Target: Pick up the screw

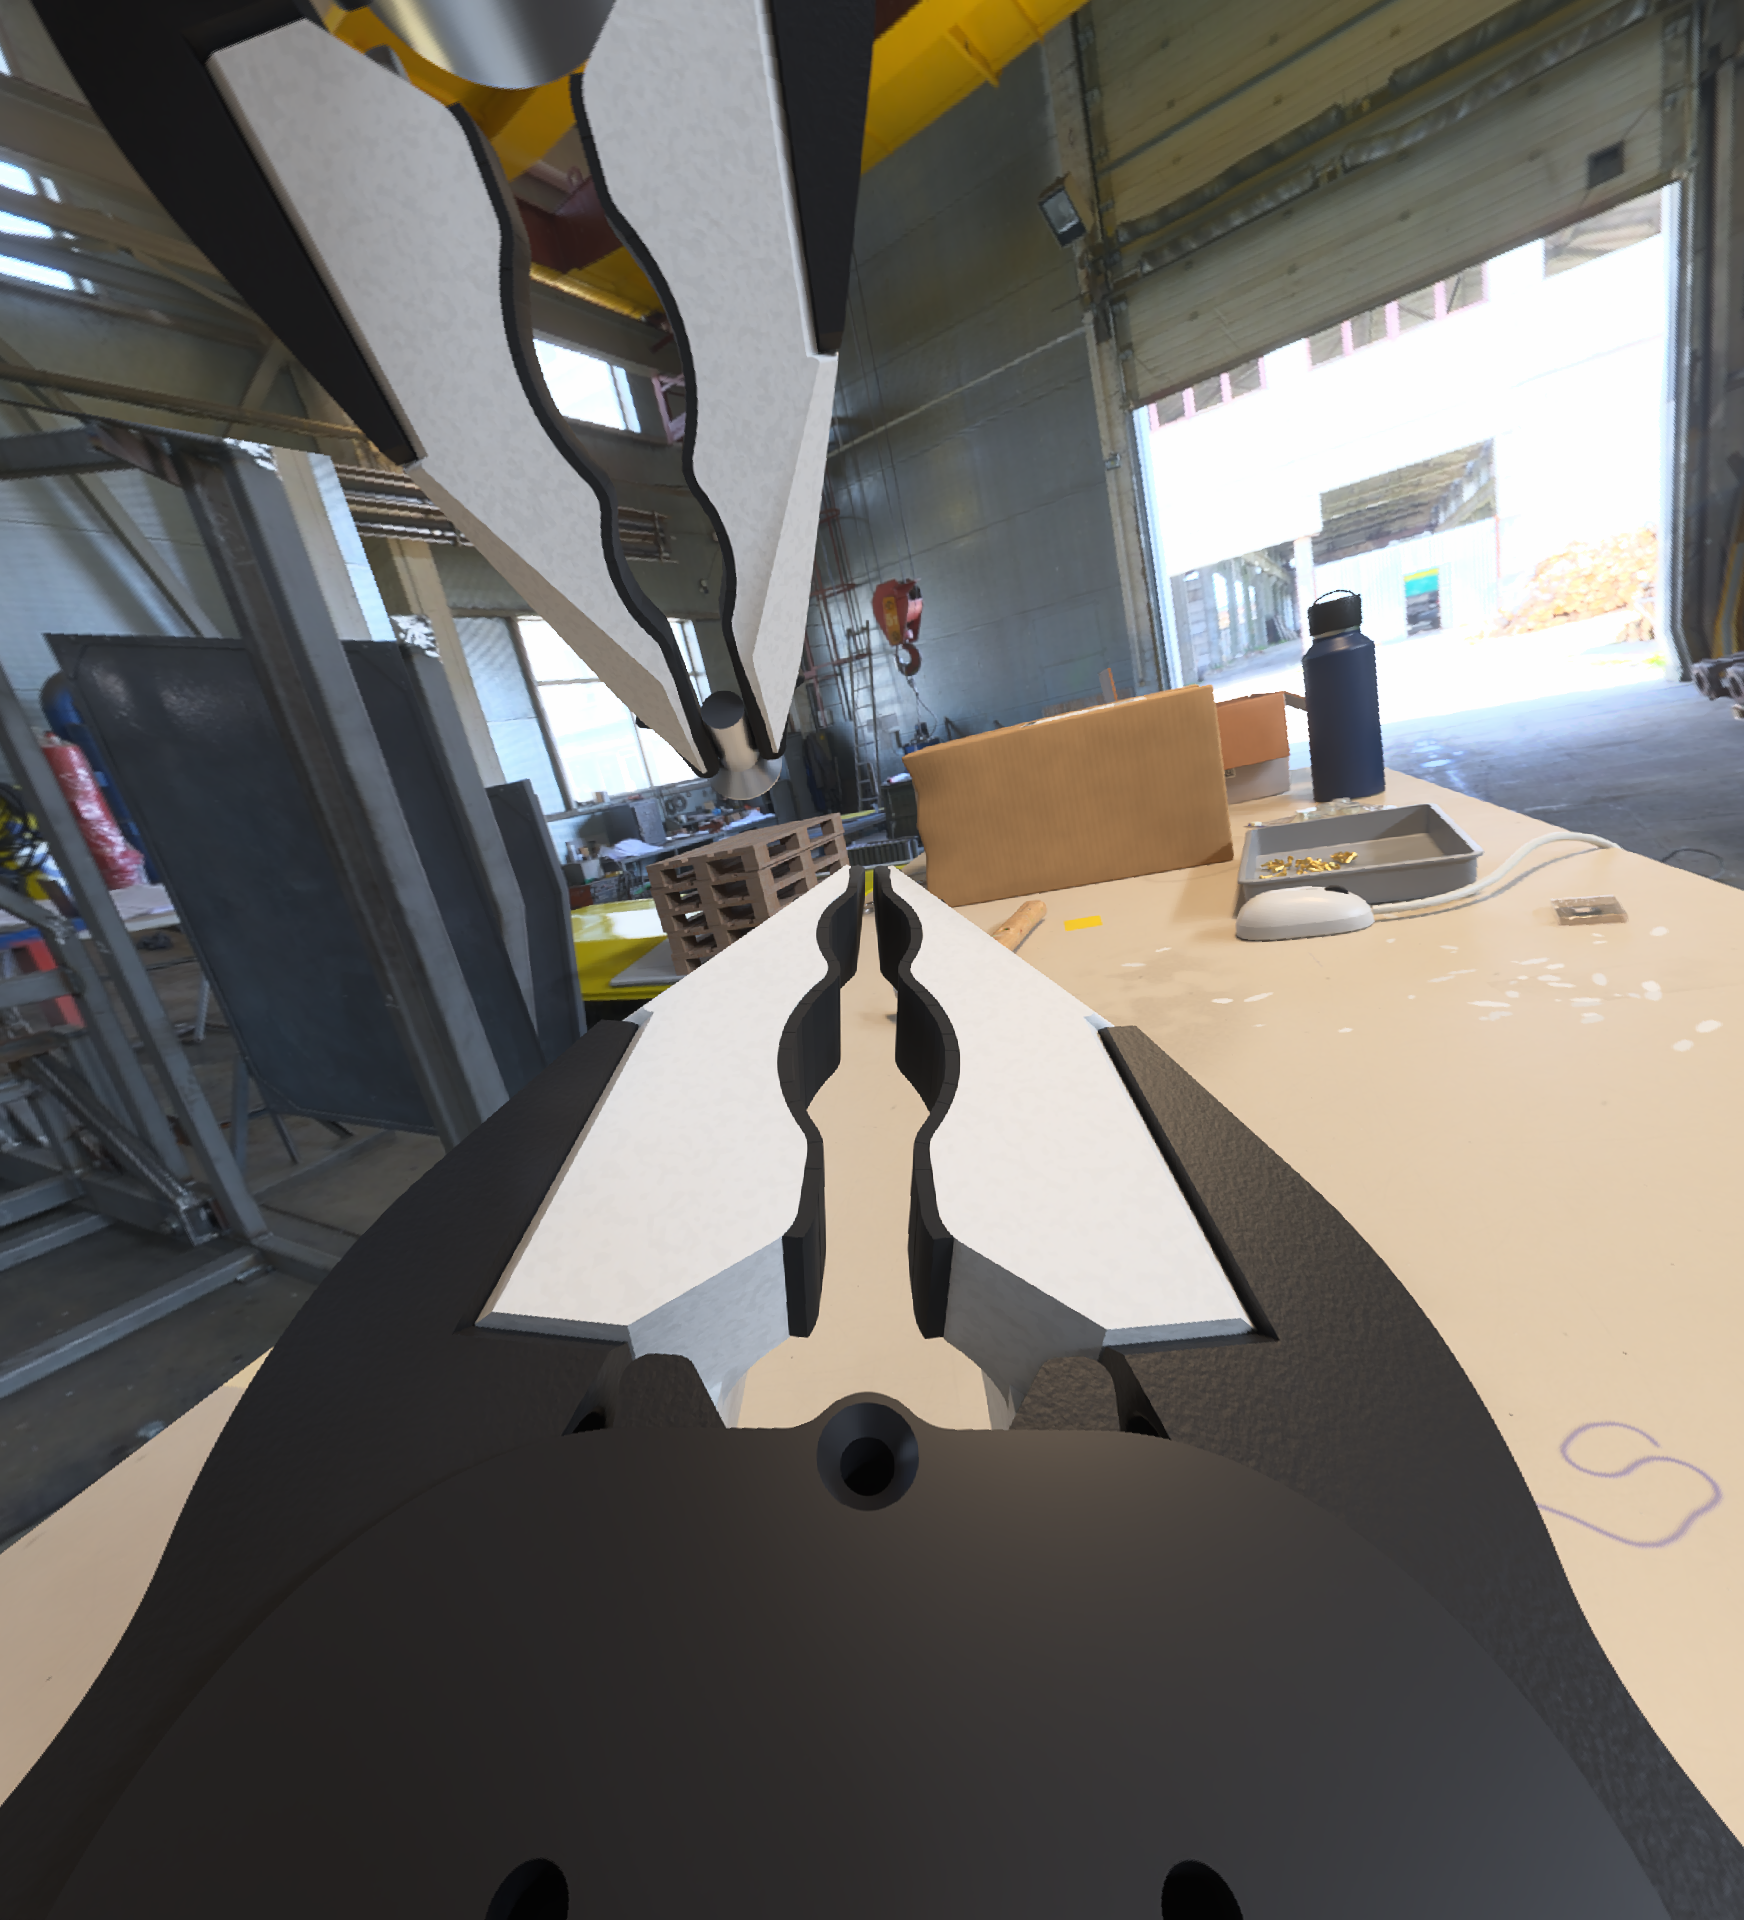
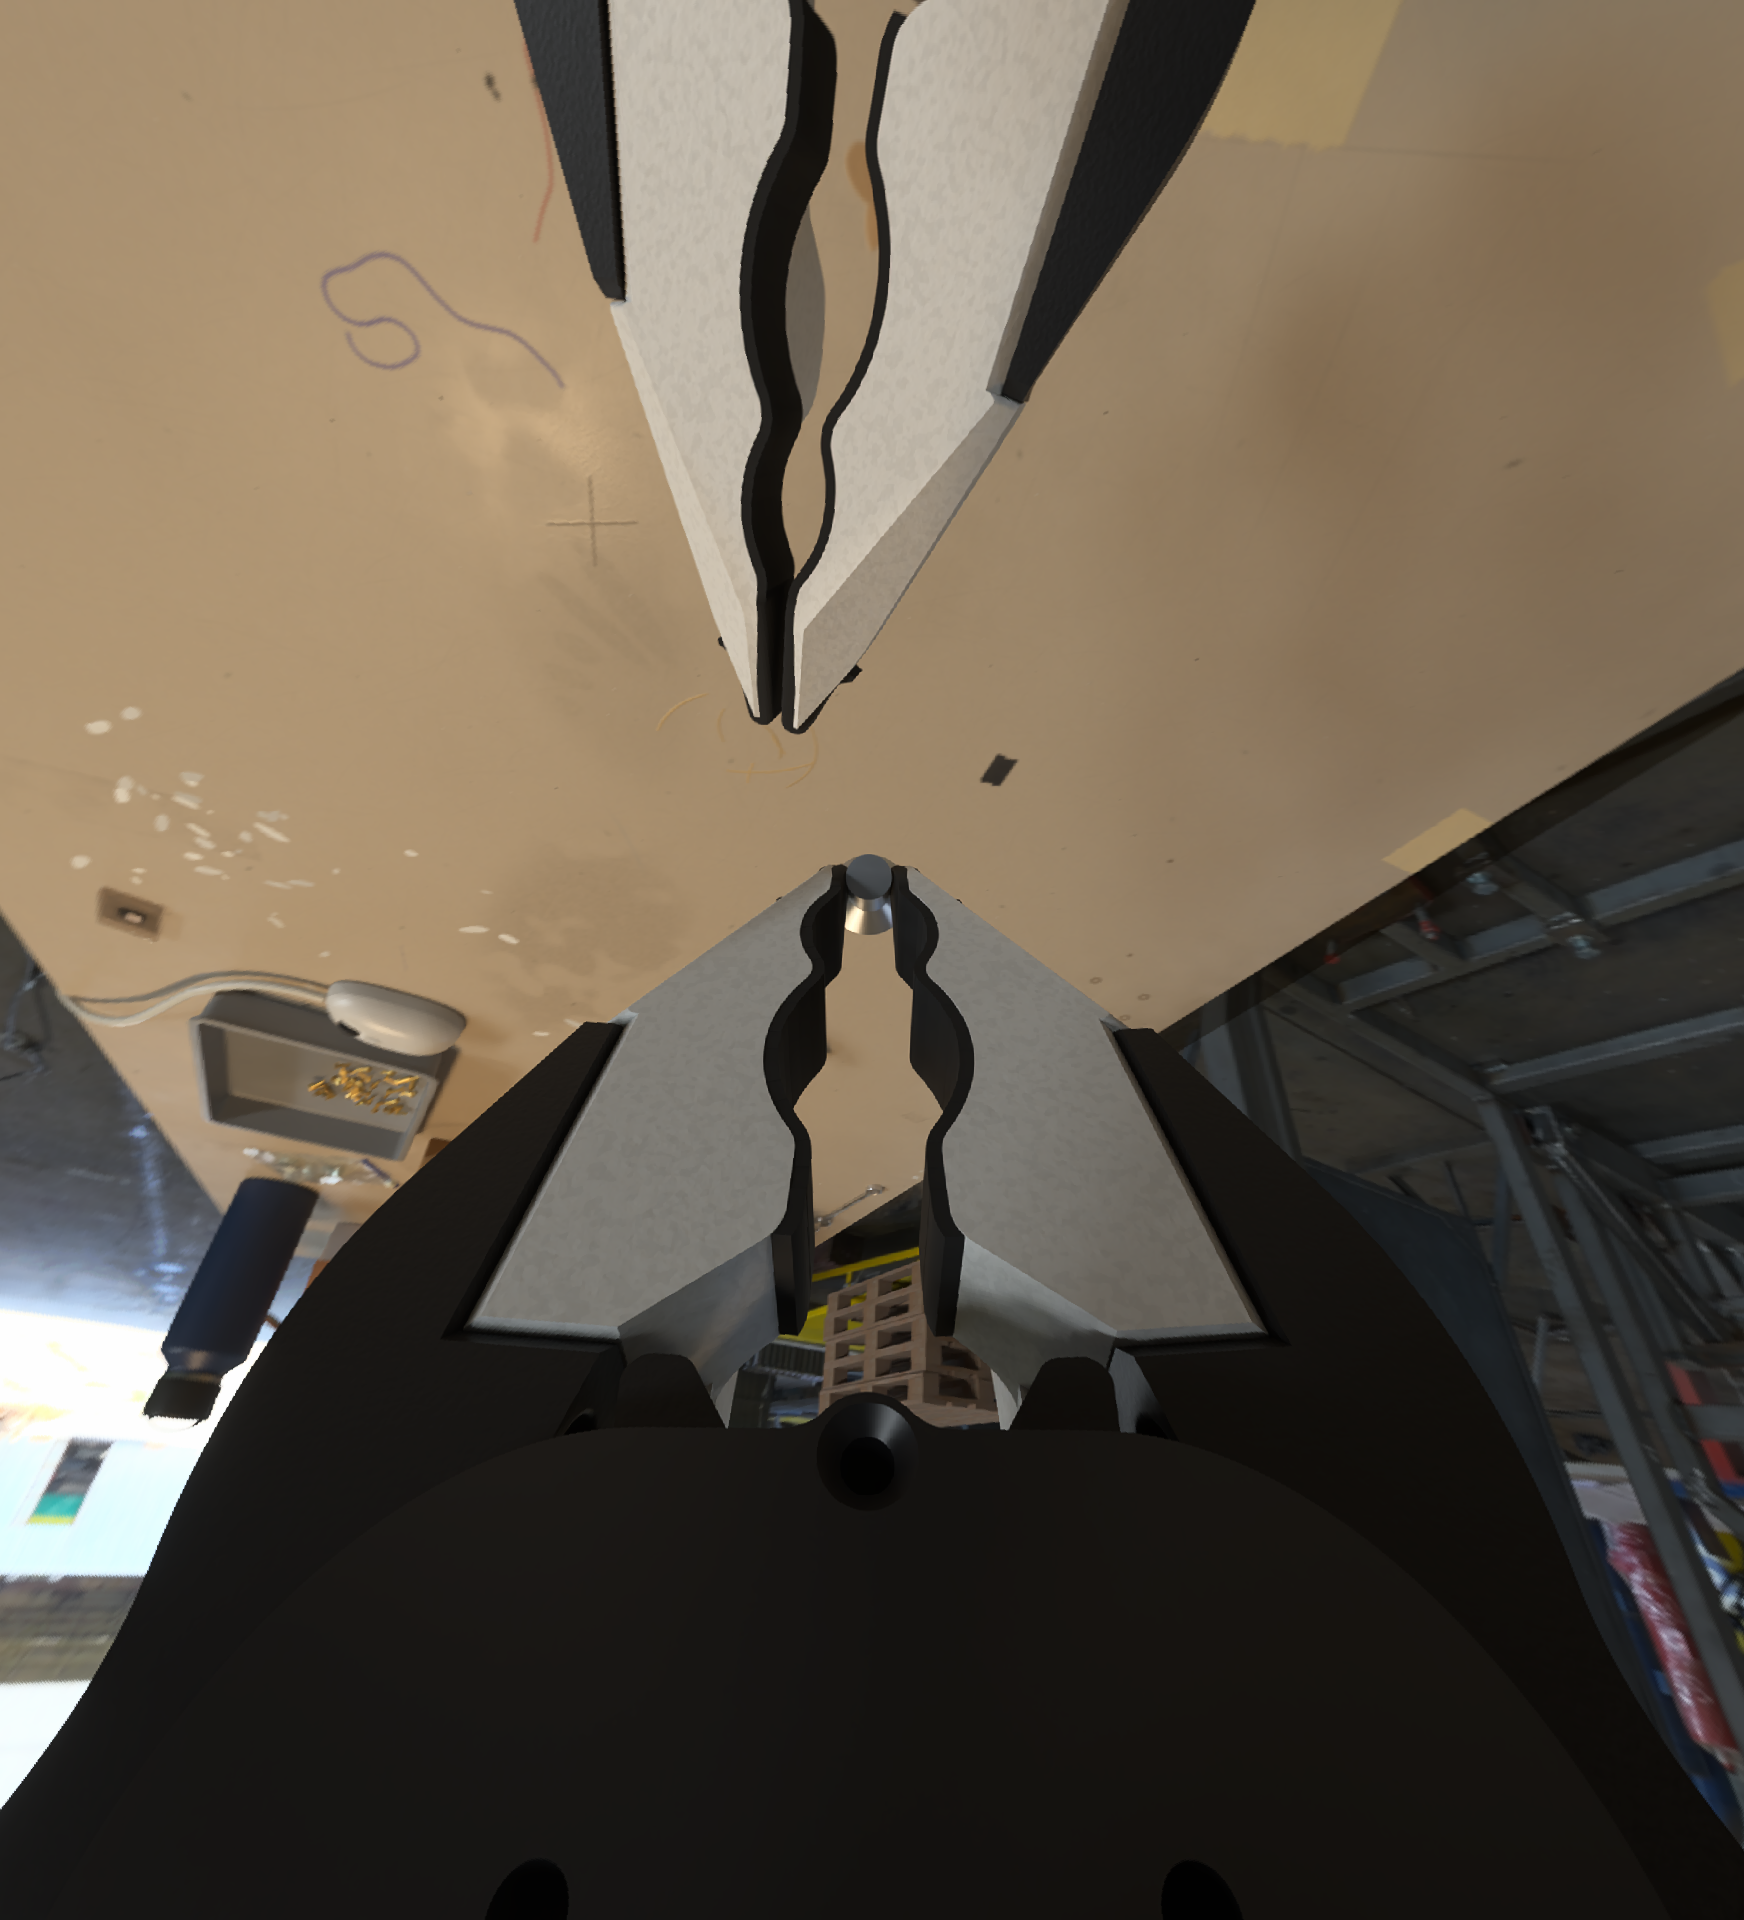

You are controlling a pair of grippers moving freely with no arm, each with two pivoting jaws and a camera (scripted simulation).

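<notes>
Setting: workshop hall w/ steel frames, big open door; beige worktop (image 1: 1367, 1195) marked w/ pen scribbles + white flecks.
Screw: small metal screw (image 2: 867, 907), flared head, pinched betw the right gripper (image 2: 868, 878) tips, off the worktop; in left wrist view it shows at the tips of the gripper coming down from above (image 1: 740, 750).
Right gripper: clamped on the screw, pointing down at the worktop.
Left gripper: left gripper (image 1: 868, 883) tips nearly touching, nothing betw them; roughly level over the worktop, just below the screw.
Far end: grey tray (image 1: 1367, 847) w/ gold bits, white mouse (image 1: 1302, 914) touching tray front, dark blue bottle (image 1: 1343, 696) behind it, cardboard box (image 1: 1065, 790) beside.
</notes>
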